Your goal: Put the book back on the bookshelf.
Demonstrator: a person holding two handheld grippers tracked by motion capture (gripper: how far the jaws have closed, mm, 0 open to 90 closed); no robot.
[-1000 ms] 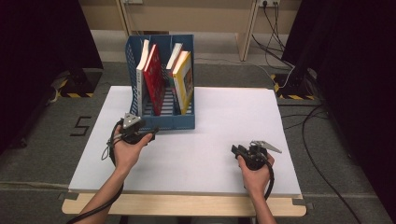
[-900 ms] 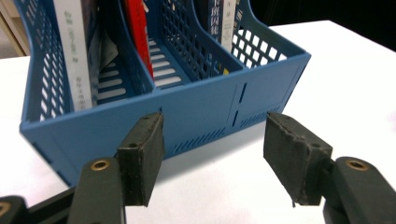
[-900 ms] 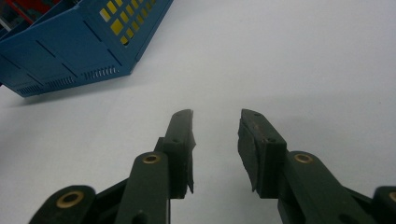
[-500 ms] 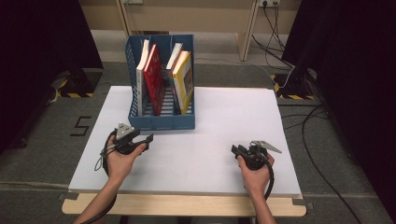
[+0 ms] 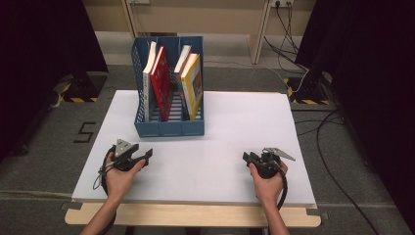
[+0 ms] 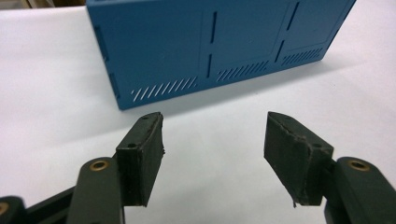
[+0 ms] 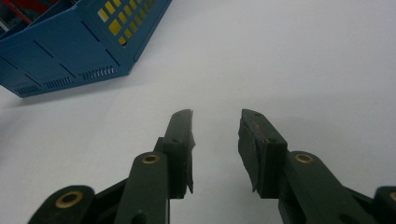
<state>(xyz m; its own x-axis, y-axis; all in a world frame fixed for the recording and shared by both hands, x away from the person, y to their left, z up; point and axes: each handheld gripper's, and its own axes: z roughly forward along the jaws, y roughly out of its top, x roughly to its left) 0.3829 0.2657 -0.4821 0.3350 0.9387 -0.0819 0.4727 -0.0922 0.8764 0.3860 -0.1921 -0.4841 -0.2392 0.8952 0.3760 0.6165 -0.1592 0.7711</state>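
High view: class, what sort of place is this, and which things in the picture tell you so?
Probably a lab or test room set up for recording. A white table stands alone on grey carpet, dark curtains hang at both sides, and loose cables trail across the floor to wall sockets.

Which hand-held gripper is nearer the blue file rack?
Left. The left hand-held gripper sits just in front of the blue file rack, near its left front corner, jaws open and empty. The right hand-held gripper rests farther off, toward the table's right.

Floor: grey carpet (image 5: pixel 58 122), cables (image 5: pixel 337 142) at right | Far: pale wooden furniture (image 5: pixel 195 14) | Sides: dark curtains (image 5: pixel 44 44) | Table: white top (image 5: pixel 244 122)
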